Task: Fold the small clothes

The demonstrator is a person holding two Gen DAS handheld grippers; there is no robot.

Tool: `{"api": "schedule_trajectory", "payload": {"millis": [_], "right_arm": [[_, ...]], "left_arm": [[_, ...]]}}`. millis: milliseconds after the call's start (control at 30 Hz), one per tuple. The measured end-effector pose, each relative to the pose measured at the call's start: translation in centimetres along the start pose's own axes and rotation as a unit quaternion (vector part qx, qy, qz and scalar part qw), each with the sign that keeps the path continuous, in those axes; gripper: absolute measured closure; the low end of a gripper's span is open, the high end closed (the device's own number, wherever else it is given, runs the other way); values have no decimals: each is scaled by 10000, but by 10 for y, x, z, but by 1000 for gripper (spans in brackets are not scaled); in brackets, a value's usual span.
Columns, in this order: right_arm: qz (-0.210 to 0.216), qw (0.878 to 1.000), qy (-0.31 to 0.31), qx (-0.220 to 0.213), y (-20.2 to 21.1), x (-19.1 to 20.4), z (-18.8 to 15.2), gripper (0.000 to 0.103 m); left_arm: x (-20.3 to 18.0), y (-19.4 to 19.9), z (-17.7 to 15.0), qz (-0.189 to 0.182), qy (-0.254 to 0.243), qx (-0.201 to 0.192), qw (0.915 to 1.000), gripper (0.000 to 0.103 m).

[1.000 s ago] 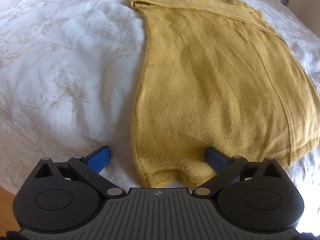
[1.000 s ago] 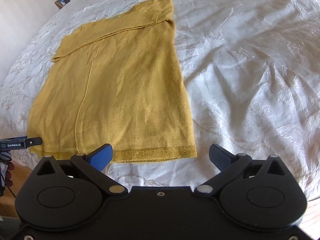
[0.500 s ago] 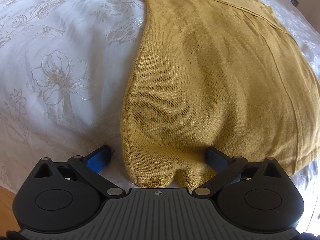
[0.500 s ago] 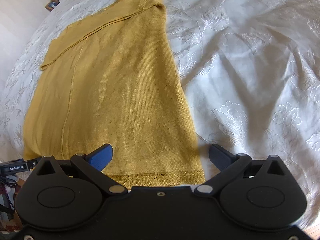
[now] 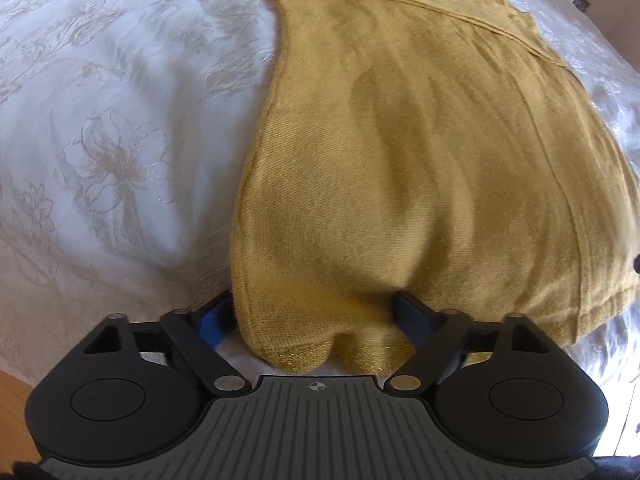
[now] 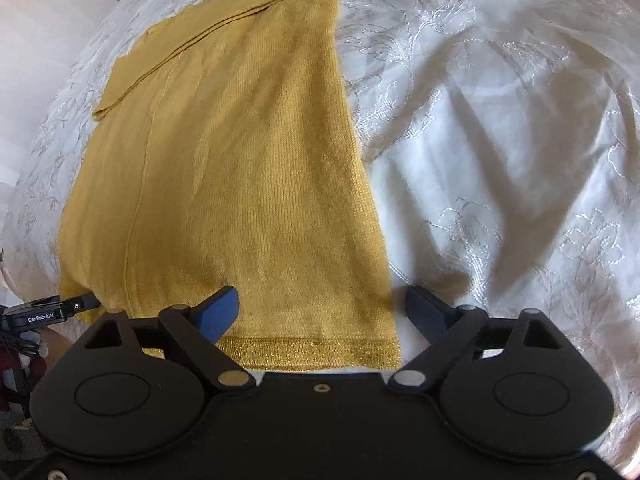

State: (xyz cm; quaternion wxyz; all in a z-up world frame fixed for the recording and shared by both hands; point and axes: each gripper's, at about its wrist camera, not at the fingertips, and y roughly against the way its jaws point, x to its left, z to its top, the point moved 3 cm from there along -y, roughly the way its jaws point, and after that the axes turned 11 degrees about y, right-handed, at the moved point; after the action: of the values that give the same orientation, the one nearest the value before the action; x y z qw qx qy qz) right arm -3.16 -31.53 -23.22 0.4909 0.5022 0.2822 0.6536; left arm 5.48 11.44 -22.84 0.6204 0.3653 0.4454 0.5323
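A mustard knit garment (image 5: pixel 420 152) lies flat on the white embroidered bedspread (image 5: pixel 100 128). The left claw (image 5: pixel 316 316) is closing, and the bunched hem corner already sits between its blue pads (image 5: pixel 214 322). The right claw (image 6: pixel 320 308) is also closing over the other hem corner, its pads not yet pressing. The claw bodies hide the hem's near edge.

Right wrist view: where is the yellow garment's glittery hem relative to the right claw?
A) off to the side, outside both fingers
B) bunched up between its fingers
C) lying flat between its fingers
C: the hem lies flat on the bedspread between the closing fingers of the right claw, not yet bunched or pinched.
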Motion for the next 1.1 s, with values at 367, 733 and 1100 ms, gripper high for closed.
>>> {"api": "schedule_trajectory", "payload": {"millis": [367,733,1100], "right_arm": [[512,9984,-210,67,15,-25,-1,77],[1261,9914,78,-348,40,8,32,89],[1491,9791,-398,-1323,57,-5,101,89]], "left_arm": [[-4,20,2,-20,-49,-182,9998,42],[5,42,20,-570,374,-384,9969,95],[-3,101,92,-1019,1089,-1365,9793,95]]}}
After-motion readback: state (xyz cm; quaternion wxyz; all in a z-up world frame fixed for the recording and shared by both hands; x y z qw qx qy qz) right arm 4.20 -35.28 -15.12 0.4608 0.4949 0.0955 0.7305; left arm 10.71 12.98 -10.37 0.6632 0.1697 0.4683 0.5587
